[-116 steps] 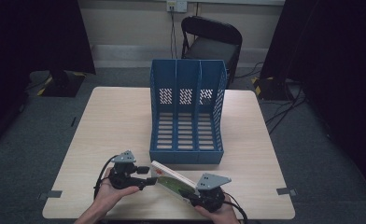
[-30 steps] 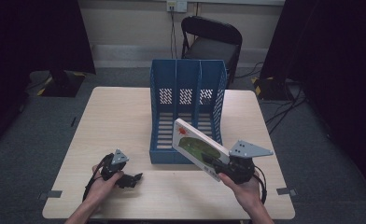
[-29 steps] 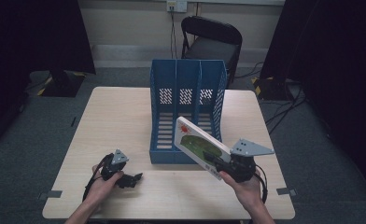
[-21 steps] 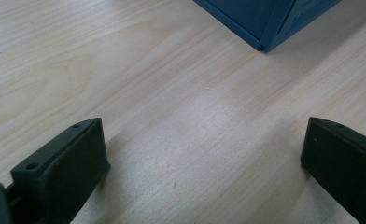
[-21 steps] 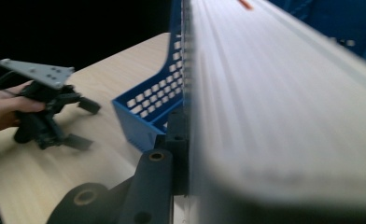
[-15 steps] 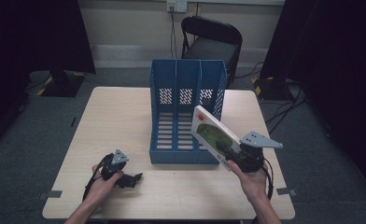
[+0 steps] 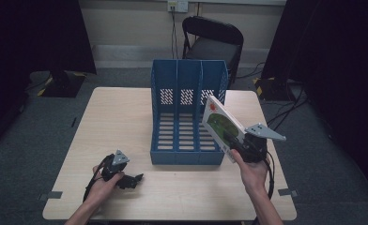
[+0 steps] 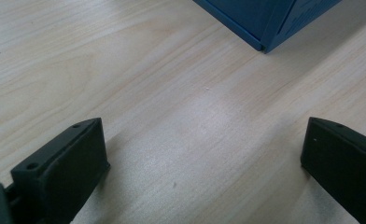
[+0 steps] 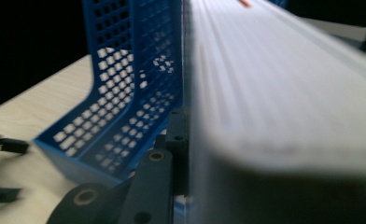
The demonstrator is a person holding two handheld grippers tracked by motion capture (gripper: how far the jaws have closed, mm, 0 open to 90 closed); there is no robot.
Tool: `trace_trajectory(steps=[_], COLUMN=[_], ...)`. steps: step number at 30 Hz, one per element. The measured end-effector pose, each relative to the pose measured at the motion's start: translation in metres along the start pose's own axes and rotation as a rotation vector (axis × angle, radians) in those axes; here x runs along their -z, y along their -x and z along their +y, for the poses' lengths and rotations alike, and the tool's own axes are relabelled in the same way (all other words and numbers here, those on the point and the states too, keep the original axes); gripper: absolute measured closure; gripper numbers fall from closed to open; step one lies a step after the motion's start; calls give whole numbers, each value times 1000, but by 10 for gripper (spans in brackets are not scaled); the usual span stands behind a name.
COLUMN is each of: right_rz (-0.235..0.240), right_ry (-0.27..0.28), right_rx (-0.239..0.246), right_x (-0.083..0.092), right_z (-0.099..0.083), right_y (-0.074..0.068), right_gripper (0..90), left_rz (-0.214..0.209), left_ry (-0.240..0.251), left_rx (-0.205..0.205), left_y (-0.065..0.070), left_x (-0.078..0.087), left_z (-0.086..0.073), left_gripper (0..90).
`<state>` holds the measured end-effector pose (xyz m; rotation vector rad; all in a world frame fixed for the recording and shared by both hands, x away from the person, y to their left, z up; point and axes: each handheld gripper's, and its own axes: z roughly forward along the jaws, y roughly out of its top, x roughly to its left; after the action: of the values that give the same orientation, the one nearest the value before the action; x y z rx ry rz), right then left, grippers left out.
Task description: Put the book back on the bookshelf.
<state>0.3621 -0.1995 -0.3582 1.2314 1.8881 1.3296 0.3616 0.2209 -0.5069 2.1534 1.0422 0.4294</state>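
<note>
Book (image 7: 222, 123) lifted off worktop (image 7: 126, 117), carried right beside rack (image 7: 187, 115) | right claw (image 7: 242, 144) clenched on book | left claw (image 7: 133, 180) released, resting | filing judged imminent

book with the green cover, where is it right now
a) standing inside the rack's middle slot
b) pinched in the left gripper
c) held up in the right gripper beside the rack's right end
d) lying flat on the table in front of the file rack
c: the high view shows the book tilted and off the table, clamped in the right gripper next to the right end of the blue file rack, while the left gripper rests open on the table.
</note>
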Motion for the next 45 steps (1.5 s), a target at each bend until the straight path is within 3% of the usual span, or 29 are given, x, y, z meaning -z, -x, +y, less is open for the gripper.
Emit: trace_trajectory(steps=[3, 5, 9, 19, 27, 40, 45], right_rz=[-45, -100, -157, -193, -218, -268, -262], right_ry=[-5, -14, -11, -8, -35, -77, -107], right_rx=[3, 4, -41, -57, -106, -81, -77], right_x=[-9, -16, -35, -62, -90, -115, -118], right_z=[3, 4, 4, 8, 2, -8, -12], right_y=[0, -1, -1, -6, -2, -4, -5], right_gripper=[765, 765, 765, 765, 765, 765, 764], left_rz=[0, 0, -1, -1, -1, -1, -1], left_ry=[1, 0, -2, -2, -3, -2, -2], left_rx=[1, 1, -3, -3, -4, -4, -4], left_y=[0, 0, 0, 0, 0, 0, 0], left_x=[0, 0, 0, 0, 0, 0, 0], left_z=[0, 0, 0, 0, 0, 0, 0], left_gripper=[0, 0, 0, 0, 0, 0, 0])
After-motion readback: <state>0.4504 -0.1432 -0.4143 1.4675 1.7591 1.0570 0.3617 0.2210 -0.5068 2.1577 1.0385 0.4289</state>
